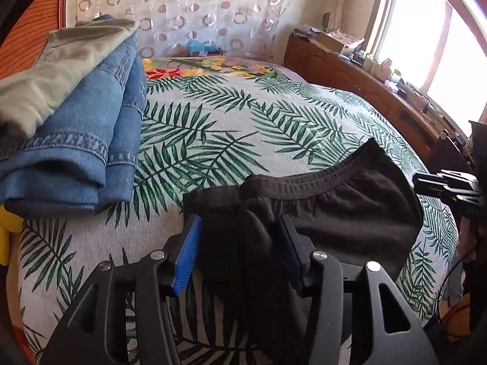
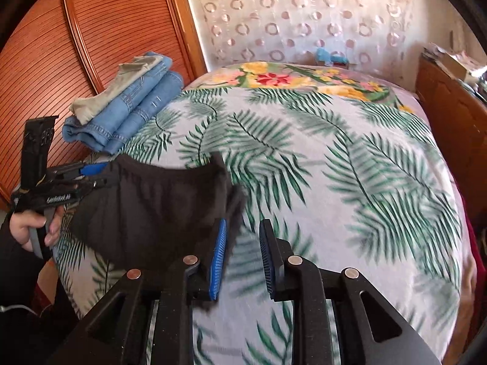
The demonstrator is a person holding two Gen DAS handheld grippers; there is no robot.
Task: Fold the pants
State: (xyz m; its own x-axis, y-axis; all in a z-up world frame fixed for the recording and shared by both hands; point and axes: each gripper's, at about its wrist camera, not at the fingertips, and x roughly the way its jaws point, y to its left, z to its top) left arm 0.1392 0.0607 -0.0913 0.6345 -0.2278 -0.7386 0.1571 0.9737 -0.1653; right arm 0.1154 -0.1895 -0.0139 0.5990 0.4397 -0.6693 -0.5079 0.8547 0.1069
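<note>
Two tongs work over the bed [image 1: 231, 112]. Our left tongs [image 1: 240, 255] hold a bunched fold of the black pants [image 1: 350, 206] at the lower centre of the left view. Our right tongs [image 2: 242, 258] stand apart with nothing between them, just right of the pants' edge. Folded jeans [image 1: 91, 115] lie at the upper left.

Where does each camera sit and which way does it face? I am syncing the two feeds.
Left wrist: on the left gripper, facing up the bed; black pants bunched between its fingers, right gripper at right.
Right wrist: on the right gripper, fingers apart, empty; left gripper and hand at left.
Shared: pants, bed, folded jeans, patterned curtain.
</note>
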